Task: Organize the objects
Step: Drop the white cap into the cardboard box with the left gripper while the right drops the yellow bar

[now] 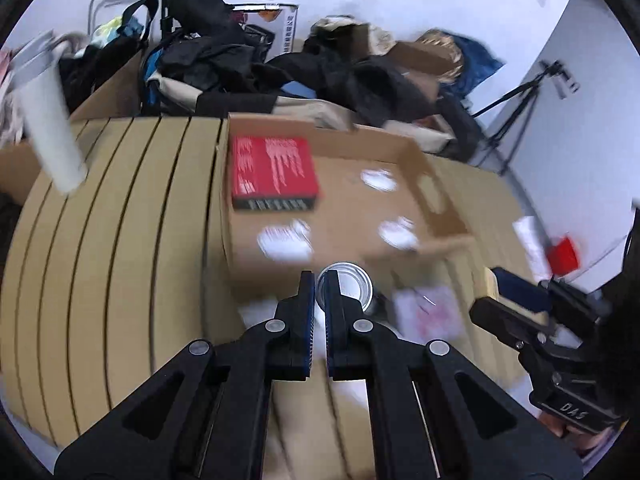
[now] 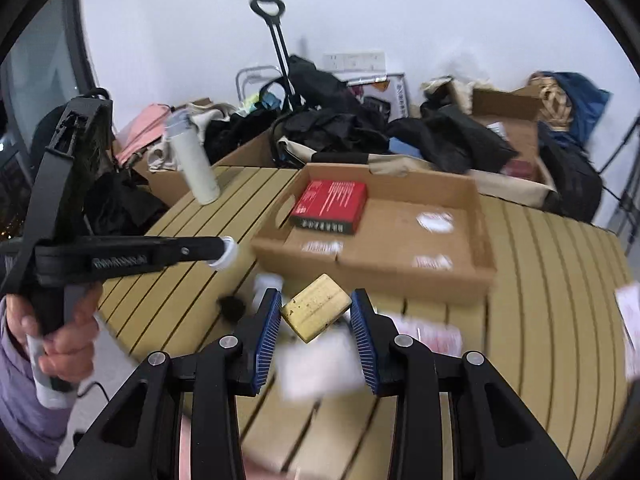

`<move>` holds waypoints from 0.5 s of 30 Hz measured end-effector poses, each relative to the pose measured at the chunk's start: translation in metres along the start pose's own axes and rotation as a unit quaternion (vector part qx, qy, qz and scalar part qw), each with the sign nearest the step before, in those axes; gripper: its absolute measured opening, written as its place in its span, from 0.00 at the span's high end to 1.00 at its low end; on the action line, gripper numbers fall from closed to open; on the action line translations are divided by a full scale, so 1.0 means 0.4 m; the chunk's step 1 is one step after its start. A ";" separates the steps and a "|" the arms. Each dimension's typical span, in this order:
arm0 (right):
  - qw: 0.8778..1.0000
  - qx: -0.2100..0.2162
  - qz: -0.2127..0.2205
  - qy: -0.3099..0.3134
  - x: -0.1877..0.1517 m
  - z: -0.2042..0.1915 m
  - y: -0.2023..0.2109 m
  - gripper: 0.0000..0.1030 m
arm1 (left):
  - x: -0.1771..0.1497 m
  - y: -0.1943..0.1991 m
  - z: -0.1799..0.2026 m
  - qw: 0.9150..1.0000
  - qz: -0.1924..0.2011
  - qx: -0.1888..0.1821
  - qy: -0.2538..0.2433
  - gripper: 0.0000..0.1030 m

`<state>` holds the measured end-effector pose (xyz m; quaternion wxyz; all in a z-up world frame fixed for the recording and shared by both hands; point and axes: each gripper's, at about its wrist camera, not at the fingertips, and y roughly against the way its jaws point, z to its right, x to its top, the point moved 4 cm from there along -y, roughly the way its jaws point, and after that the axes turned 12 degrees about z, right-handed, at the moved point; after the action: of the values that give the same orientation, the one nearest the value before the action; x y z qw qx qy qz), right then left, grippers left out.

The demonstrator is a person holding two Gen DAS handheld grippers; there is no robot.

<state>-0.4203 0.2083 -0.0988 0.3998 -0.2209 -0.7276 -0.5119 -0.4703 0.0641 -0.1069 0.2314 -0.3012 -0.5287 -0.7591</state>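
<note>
My left gripper is shut on the rim of a small round tin, held just in front of the open cardboard box. In the right wrist view the same gripper holds the tin left of the box. A red box lies inside at the back left, also seen in the right wrist view. My right gripper is shut on a yellow wooden block, held above the slatted table. It shows in the left wrist view with the block.
A white bottle stands at the table's far left edge. White and pink paper packets lie on the table near the box. Black clothes, bags and cartons pile up behind the table. A tripod stands at the right.
</note>
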 end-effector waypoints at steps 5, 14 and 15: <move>0.996 -0.007 -0.077 -0.034 0.030 0.099 -0.295 0.62 | 0.017 -0.241 -0.047 0.995 -0.074 0.043 -0.042 0.99; 0.992 0.021 -0.113 -0.058 0.006 0.118 -0.437 0.28 | 0.015 -0.241 -0.099 0.993 -0.073 0.082 -0.030 0.51; 0.992 0.025 -0.108 -0.064 0.017 0.121 -0.415 0.20 | 0.028 -0.220 -0.098 0.994 -0.068 0.081 -0.028 0.49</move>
<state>-0.5627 0.1895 -0.1953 0.2998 -0.1633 -0.7841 -0.5183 -0.5454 0.0563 -0.1675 0.1876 -0.2657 -0.6140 -0.7192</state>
